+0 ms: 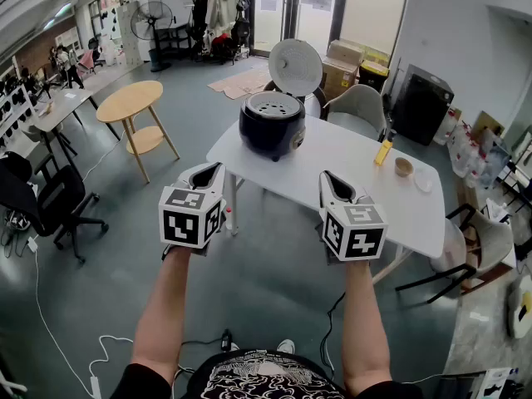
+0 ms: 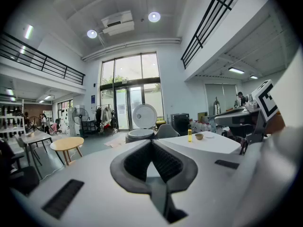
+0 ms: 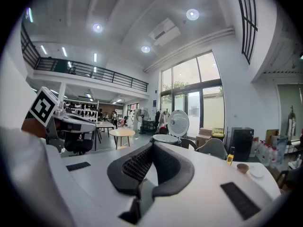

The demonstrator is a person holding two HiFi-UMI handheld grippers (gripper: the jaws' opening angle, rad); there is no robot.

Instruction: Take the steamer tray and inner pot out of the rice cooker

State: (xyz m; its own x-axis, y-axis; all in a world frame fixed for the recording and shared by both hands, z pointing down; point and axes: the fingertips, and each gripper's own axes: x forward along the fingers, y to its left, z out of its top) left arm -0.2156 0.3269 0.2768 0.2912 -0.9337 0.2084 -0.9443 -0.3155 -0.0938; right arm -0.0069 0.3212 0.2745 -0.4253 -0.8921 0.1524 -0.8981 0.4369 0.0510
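Observation:
A black rice cooker (image 1: 272,125) stands at the far left end of a white table (image 1: 349,181), its round white lid (image 1: 295,66) raised. A perforated steamer tray (image 1: 273,104) sits in its top; the inner pot is hidden beneath it. My left gripper (image 1: 217,167) and right gripper (image 1: 326,176) are held side by side in the air short of the table, both shut and empty. The left gripper view has the cooker (image 2: 140,135) far beyond the closed jaws of the left gripper (image 2: 151,144). In the right gripper view the cooker (image 3: 165,139) is also distant past the right gripper (image 3: 152,145).
On the table's right part are a yellow bottle (image 1: 383,151), a small bowl (image 1: 404,166) and a white dish (image 1: 424,181). A grey chair (image 1: 358,110) stands behind the table, a round wooden table (image 1: 130,102) to the left, a black office chair (image 1: 46,199) nearer left. Cables cross the floor.

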